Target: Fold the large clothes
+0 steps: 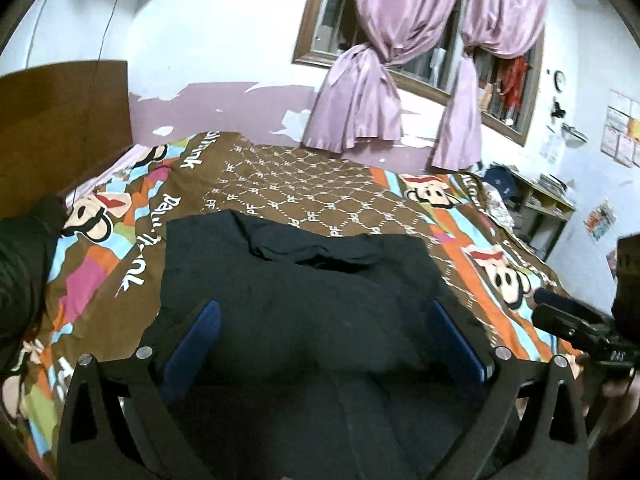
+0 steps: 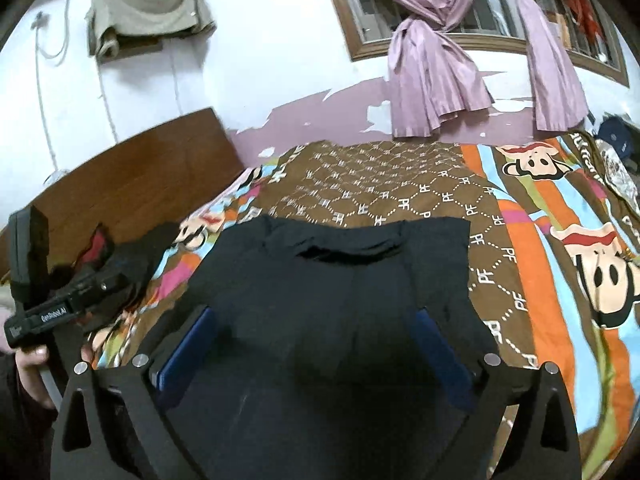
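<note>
A large black garment (image 1: 280, 248) lies spread on the patterned bedspread (image 1: 320, 184), its neckline toward the far wall. My left gripper (image 1: 326, 314) hovers low over its near part, open, with its blue pads (image 1: 208, 320) wide apart and cloth beneath them. Seen from the right wrist, the same garment (image 2: 432, 248) fills the centre, and my right gripper (image 2: 316, 322) stands open over it, pads (image 2: 198, 332) apart. Each view shows the other gripper: the right one (image 1: 576, 326) at the right edge, and the left one (image 2: 60, 300) held by a hand at the left edge.
A wooden headboard (image 2: 132, 172) stands at the left. More dark clothing with a red piece (image 2: 120, 256) lies near it. Purple curtains (image 1: 360, 92) hang at a window behind the bed. A shelf with clutter (image 1: 548, 204) is at the far right.
</note>
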{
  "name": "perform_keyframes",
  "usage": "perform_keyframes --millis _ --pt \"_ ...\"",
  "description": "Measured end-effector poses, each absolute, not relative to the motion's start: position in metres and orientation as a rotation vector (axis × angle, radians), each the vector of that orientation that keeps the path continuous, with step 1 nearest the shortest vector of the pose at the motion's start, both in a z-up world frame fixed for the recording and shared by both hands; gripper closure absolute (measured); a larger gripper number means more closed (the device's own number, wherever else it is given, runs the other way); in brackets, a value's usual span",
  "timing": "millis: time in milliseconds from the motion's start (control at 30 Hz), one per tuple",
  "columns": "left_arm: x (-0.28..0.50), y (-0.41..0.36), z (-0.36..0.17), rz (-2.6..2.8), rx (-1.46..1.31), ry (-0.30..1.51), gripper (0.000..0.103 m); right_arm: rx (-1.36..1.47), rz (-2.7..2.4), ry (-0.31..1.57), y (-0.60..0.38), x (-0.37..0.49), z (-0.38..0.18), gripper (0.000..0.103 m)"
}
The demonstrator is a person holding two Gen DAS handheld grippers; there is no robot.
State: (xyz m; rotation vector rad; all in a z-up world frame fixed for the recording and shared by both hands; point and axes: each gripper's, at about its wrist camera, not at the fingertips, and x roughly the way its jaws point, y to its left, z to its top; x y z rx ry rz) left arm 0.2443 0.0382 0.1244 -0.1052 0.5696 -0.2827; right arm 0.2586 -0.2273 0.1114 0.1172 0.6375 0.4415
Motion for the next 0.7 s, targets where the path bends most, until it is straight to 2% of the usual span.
perform_keyframes --millis 233,433,533,700 --pt "0.181 0.024 0.152 -0.285 -0.074 0.549 0.002 -0.011 0.493 0.725 -0.228 0.217 0.150 0.000" --pt "0.137 0.013 0.170 -0.282 -0.010 0.559 0.002 -0.168 0.545 0.880 -0.213 0.199 0.173 0.000" --pt "0.117 0.009 0.168 -0.304 0.023 0.571 0.002 -0.201 0.570 0.963 -0.205 0.186 0.178 0.000" --pt "0.092 0.010 0.149 -0.306 0.061 0.606 0.002 -0.172 0.587 0.948 -0.200 0.157 0.167 0.000"
